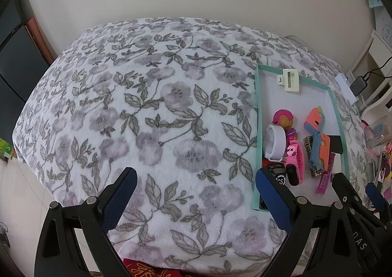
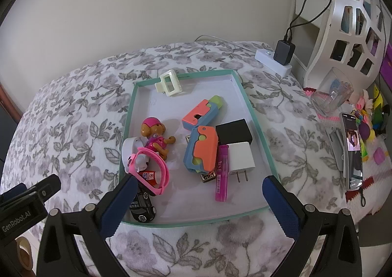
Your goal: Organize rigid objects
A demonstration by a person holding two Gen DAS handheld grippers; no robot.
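A shallow teal-rimmed tray on a floral bedspread holds the small rigid things to be sorted, and all of them already lie inside it; at the tray's centre two orange-and-blue toy pistols overlap, the nearer one's long axis running roughly from the tray's near edge towards its far edge, the farther one angled with its yellow-green muzzle pointing at the tray's far right corner; just right of them sit a black adapter and a white plug, prongs towards the near rim, with a magenta tube lying lengthwise between plug and pistols; on the tray's left side a dog figure, a white band, a pink wristband and a black toy car crowd together; a cream hair claw rests across the far rim; the right gripper hangs over the tray's near edge, jaws spread wide and holding nothing; the left gripper, equally wide and empty, hovers beside the tray's left edge over bare bedspread; the work appears late or between picks, and a next move would likely call for choosing one piece and closing across its narrow width.
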